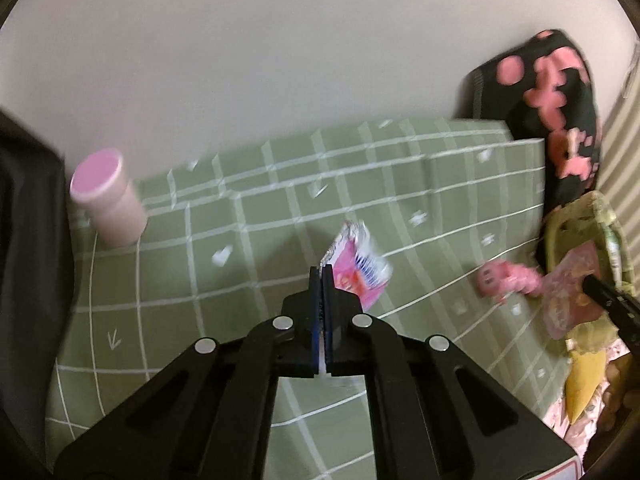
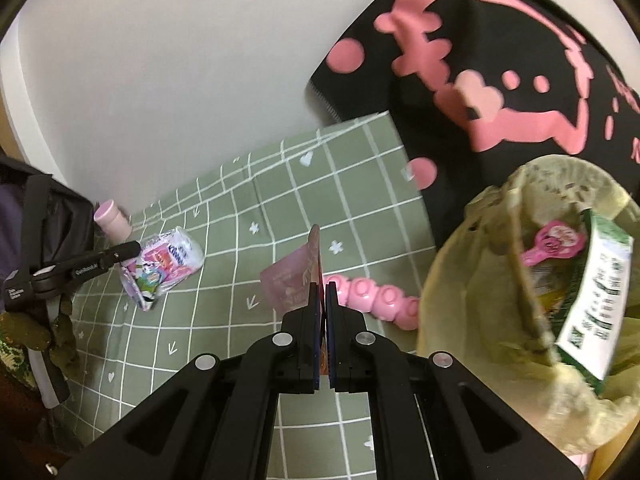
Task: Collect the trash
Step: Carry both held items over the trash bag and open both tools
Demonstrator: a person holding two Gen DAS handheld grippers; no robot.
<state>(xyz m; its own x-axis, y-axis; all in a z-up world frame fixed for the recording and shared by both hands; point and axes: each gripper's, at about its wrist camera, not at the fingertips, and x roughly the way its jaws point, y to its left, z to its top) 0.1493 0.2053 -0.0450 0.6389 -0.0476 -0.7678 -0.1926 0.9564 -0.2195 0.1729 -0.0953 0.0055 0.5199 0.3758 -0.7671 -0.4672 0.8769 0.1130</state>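
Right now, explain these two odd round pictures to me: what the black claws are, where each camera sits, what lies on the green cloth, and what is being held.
The black claws are two handheld grippers; a person carries one in each hand. Each picture comes from a wide-angle camera mounted on one gripper, looking along its fingers.

In the left-hand view, the left gripper is shut on a pink and white tissue pack. In the right-hand view, the right gripper is shut on a thin pink wrapper.

Both hover over a green checked cloth. On it stand a pink bottle and a pink knobbly toy. At the right sits a basket lined with a yellowish bag, already holding a green and white carton.
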